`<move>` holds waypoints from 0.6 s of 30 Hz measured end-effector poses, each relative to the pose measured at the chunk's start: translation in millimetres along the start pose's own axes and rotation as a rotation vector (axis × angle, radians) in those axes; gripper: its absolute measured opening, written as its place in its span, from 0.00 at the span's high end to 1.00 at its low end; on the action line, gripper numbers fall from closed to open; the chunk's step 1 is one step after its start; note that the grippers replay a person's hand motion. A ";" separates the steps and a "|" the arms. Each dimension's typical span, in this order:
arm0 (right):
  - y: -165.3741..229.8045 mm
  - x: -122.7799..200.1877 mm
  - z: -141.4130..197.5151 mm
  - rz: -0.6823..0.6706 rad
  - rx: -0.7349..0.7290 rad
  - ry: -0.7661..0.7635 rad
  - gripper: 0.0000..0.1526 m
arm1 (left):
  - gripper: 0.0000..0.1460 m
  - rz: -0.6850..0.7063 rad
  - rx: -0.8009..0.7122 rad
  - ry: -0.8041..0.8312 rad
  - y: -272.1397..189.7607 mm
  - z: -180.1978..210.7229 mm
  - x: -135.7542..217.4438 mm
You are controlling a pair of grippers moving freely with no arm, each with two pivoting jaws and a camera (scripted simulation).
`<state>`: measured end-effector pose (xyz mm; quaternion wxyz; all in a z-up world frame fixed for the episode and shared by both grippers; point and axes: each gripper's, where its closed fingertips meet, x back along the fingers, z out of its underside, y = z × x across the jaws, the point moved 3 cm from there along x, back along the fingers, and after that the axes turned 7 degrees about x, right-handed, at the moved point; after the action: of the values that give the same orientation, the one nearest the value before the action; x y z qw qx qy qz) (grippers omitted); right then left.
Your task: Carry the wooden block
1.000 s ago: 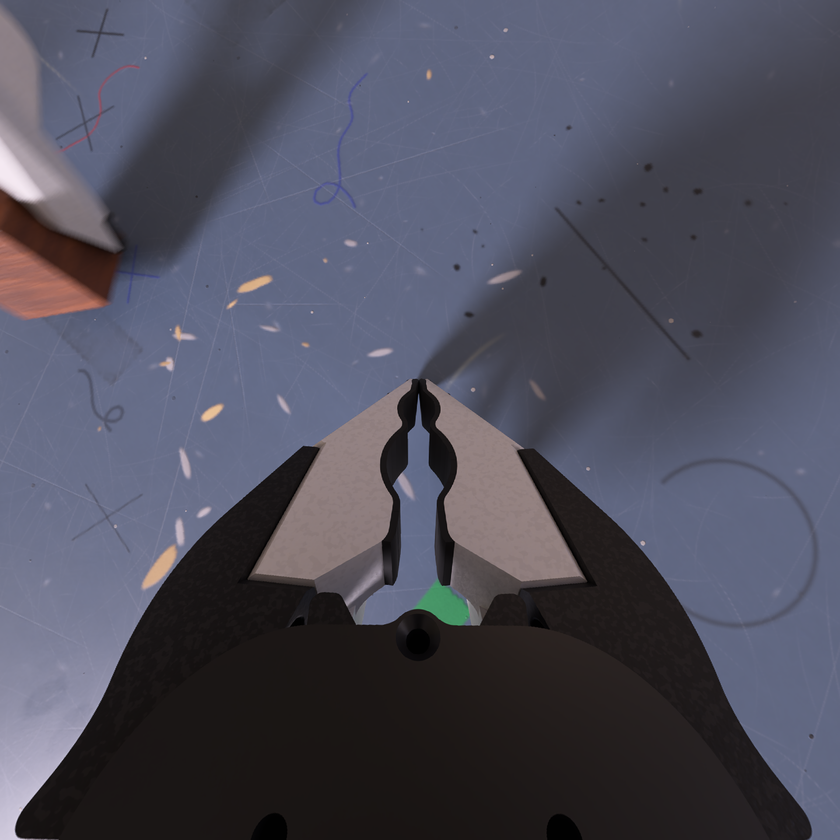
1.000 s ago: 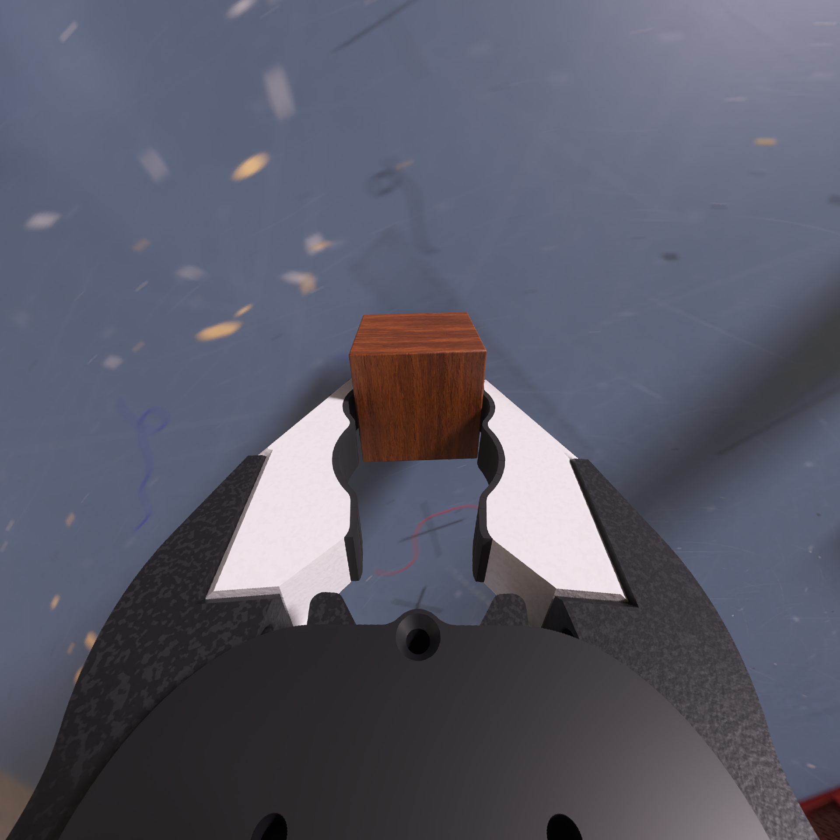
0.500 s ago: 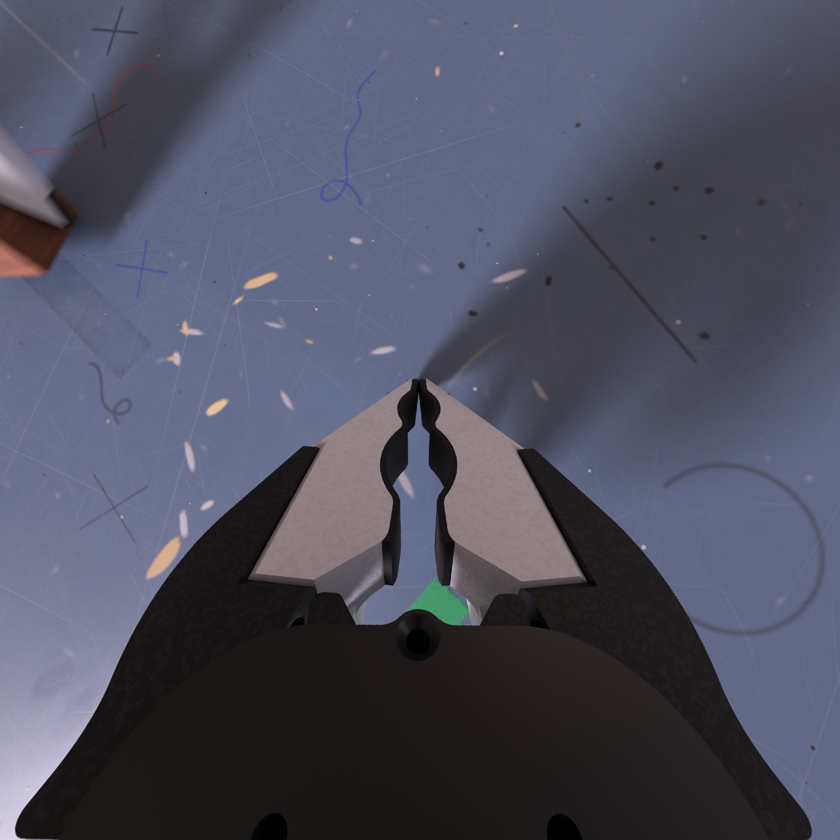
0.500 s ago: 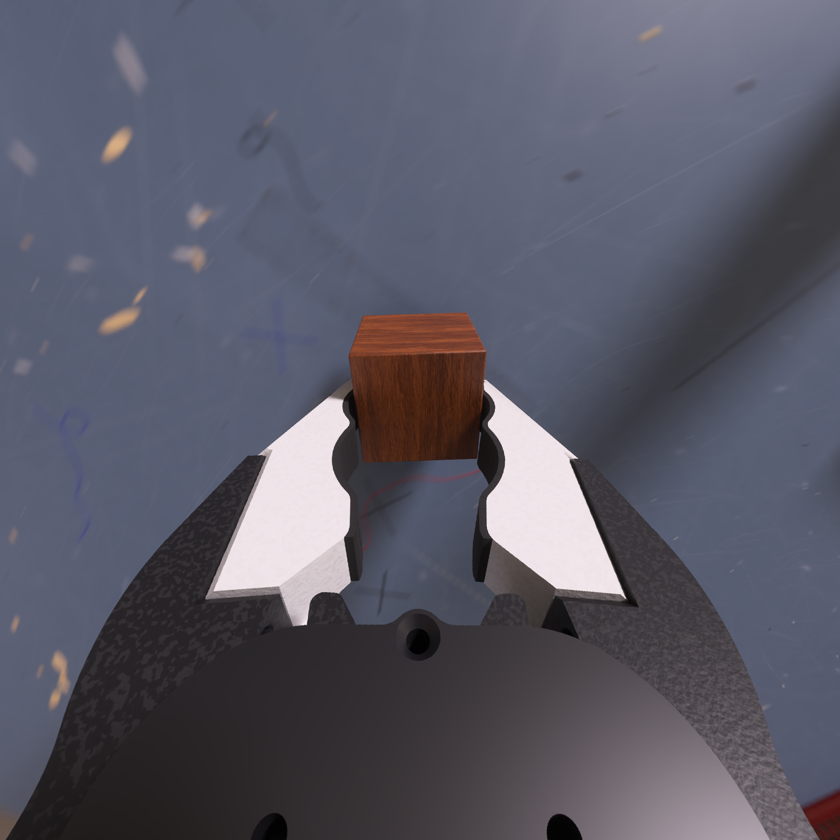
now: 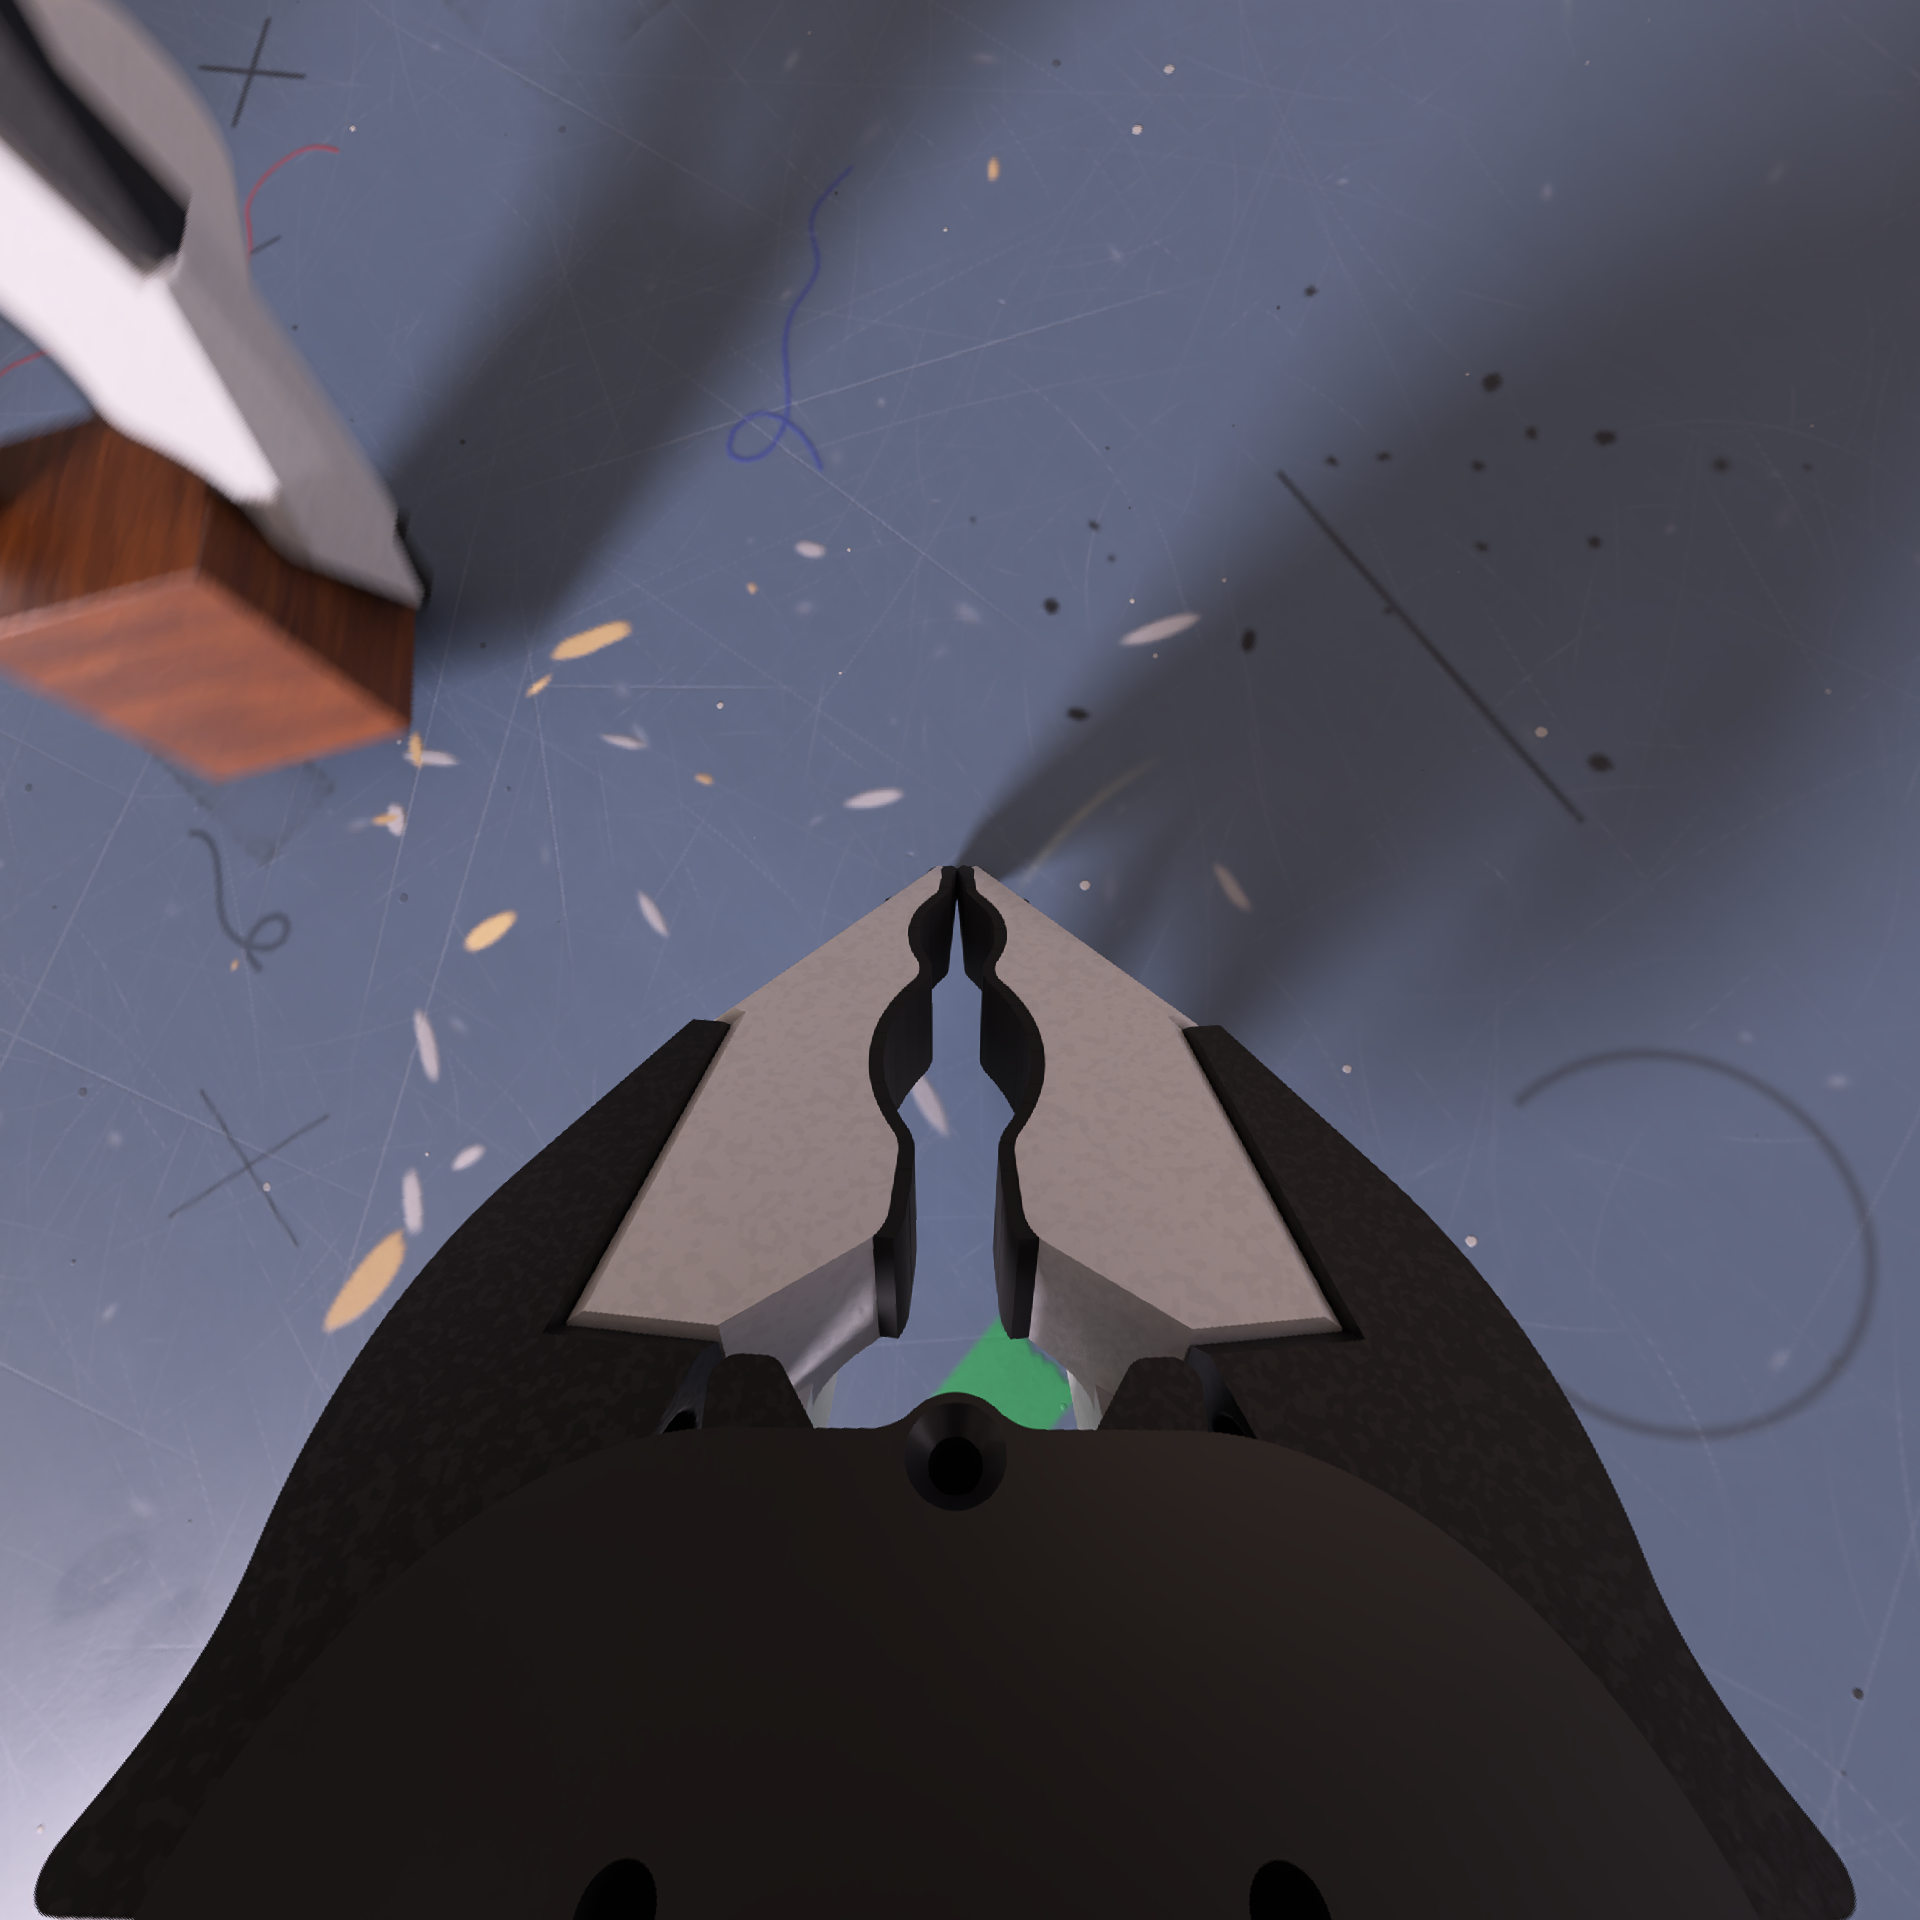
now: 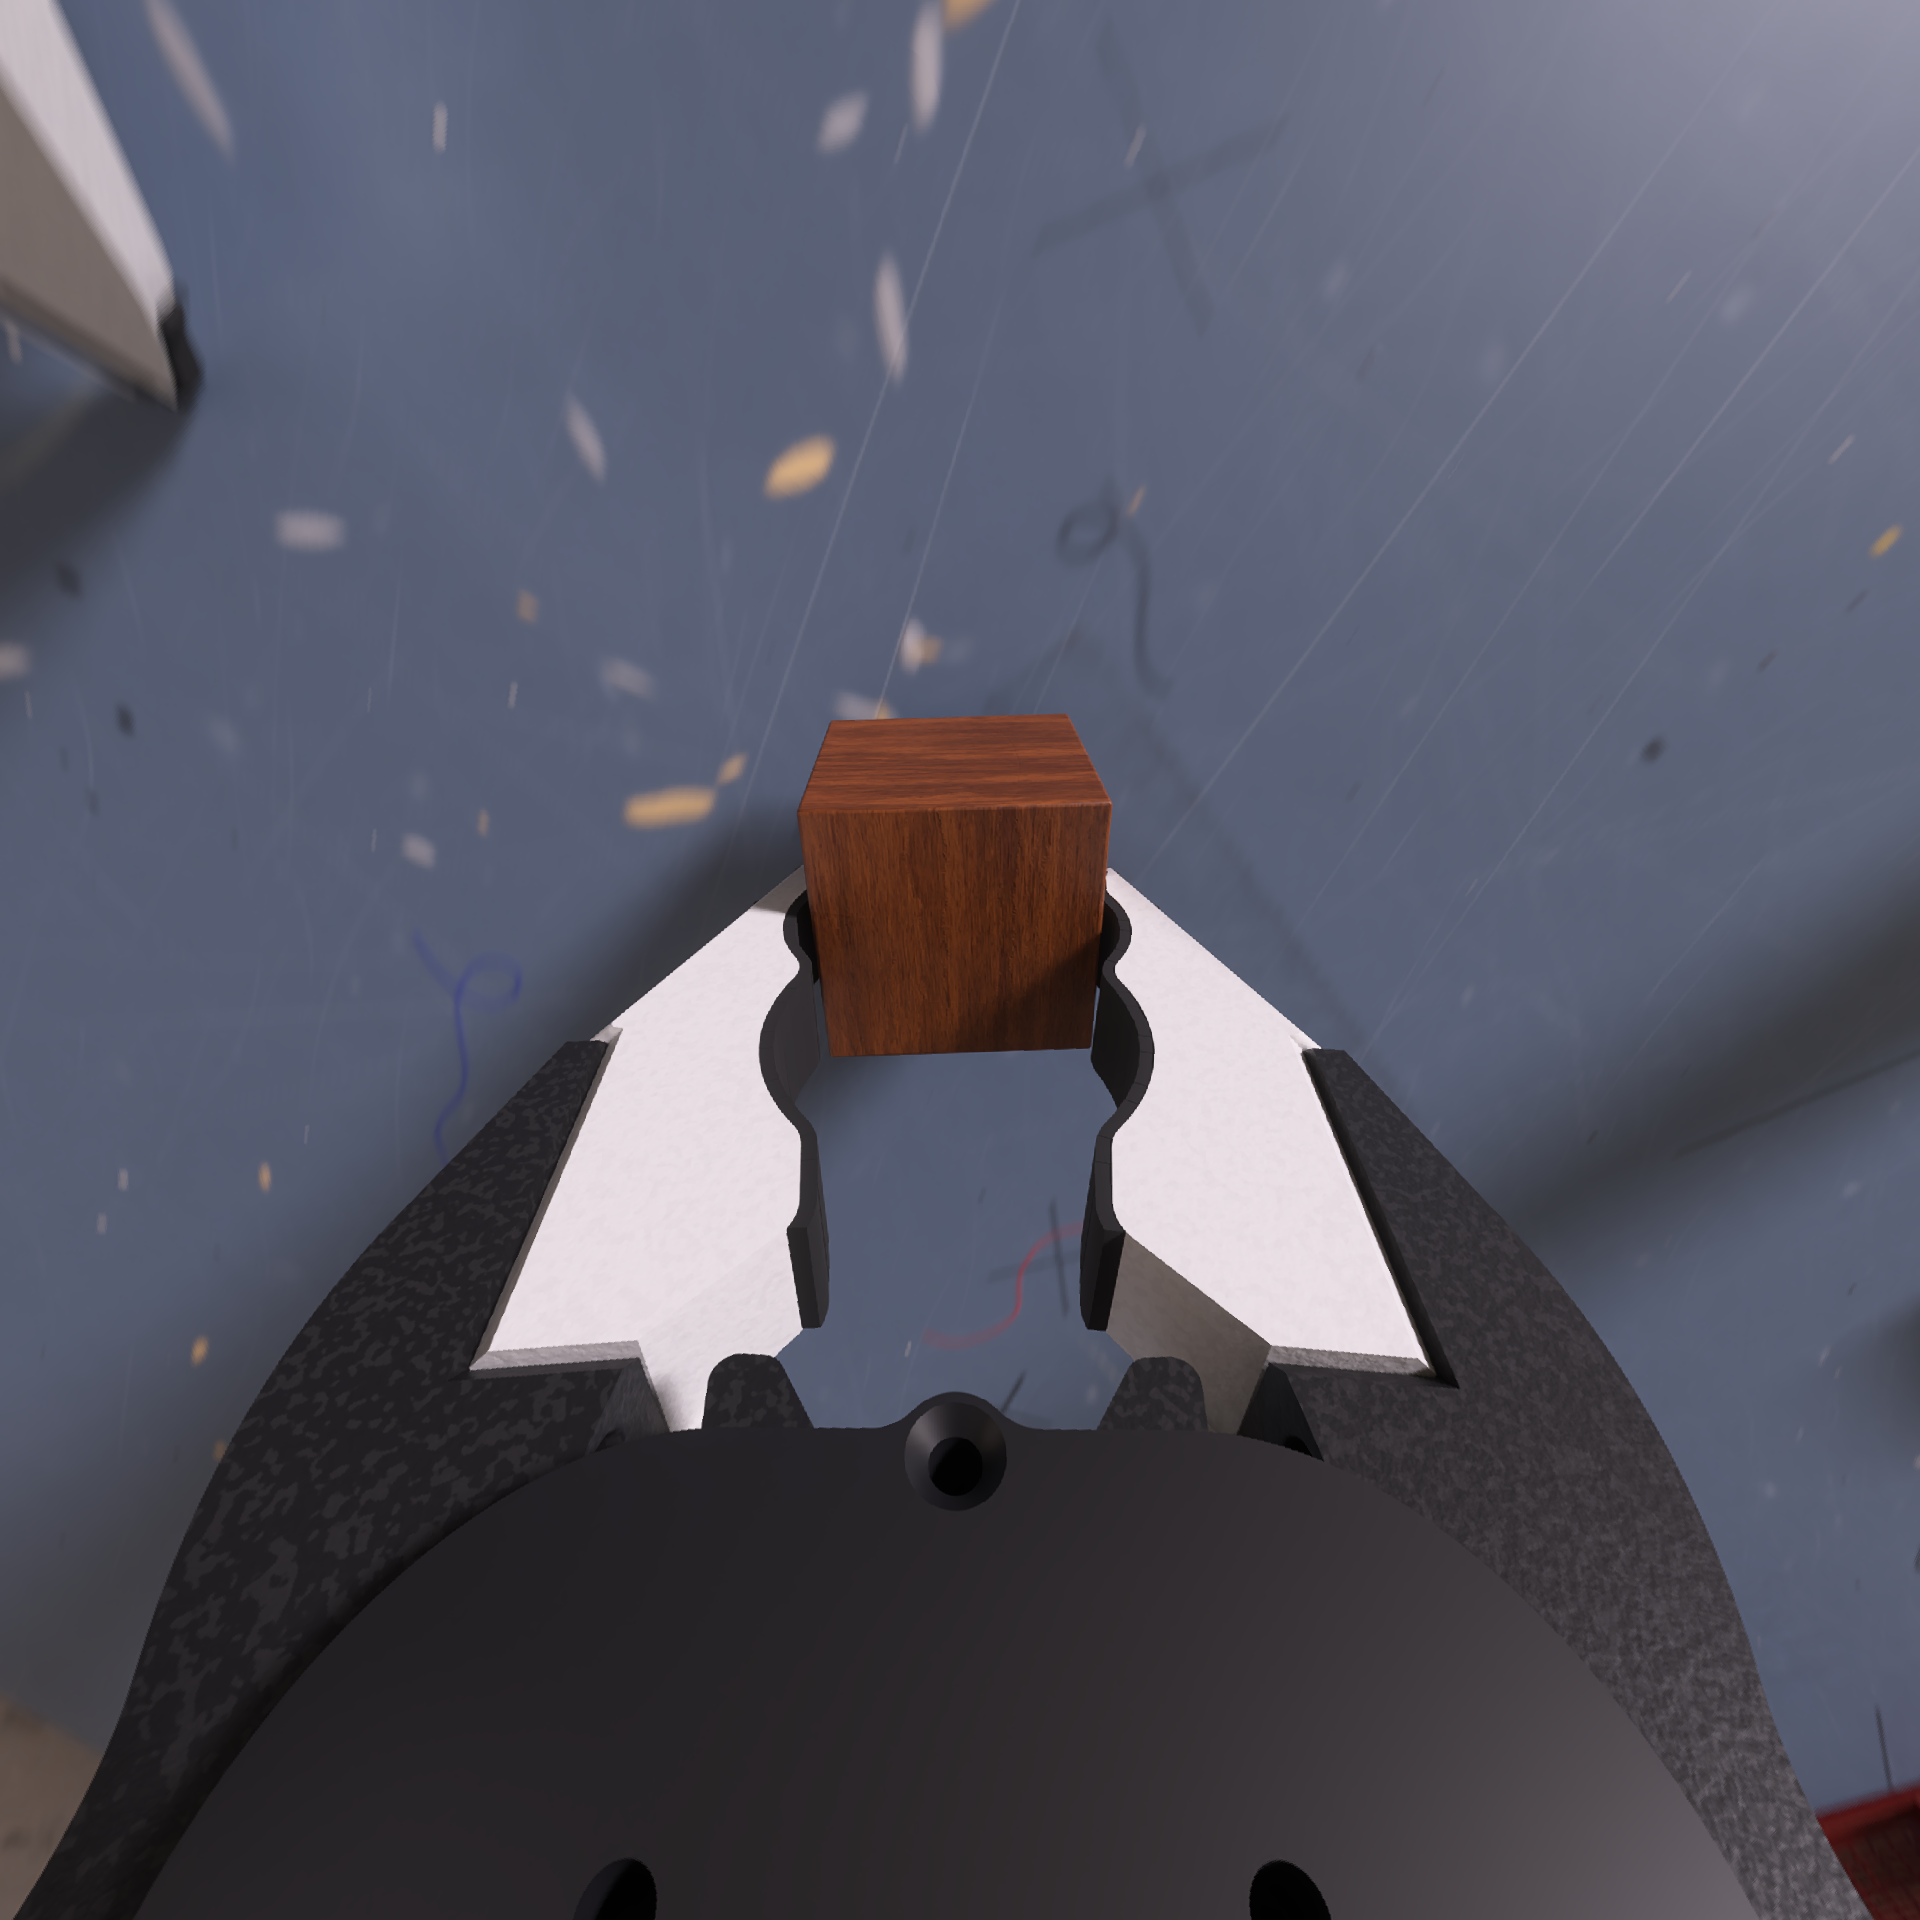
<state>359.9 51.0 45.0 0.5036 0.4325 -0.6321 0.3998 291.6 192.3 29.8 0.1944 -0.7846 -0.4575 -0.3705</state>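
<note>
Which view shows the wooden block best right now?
The right wrist view: the wooden block sits centred, clamped between the right gripper fingers. The left wrist view shows only part of it, blurred, at the left edge.

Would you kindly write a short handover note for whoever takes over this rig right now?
Right gripper: shut on the wooden block, pinched between its fingertips and held above the scuffed blue table.
Left gripper: shut and empty, above the same table; a green patch shows under it.
The block also shows at the upper left of the left wrist view, clear of the surface.
Done: block grasped and lifted.
Left: carry it on and set it down; the pictures show no obvious destination.
</note>
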 end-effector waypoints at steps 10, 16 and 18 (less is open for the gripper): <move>-3.5 -0.2 -3.5 -0.014 0.011 0.052 0.67 | 1.00 -0.005 -0.012 0.005 -0.2 -0.2 0.0; -57.1 -0.4 19.8 0.016 -0.204 -0.011 0.67 | 1.00 -0.008 -0.016 0.016 -1.3 -0.5 -0.1; -22.4 2.1 15.1 -0.050 -0.075 0.041 0.67 | 1.00 -0.002 -0.003 0.011 -1.1 -0.2 0.1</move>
<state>376.5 29.6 46.1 0.5422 0.4207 -0.6251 0.3719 290.6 192.8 30.0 0.1954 -0.7824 -0.4568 -0.3755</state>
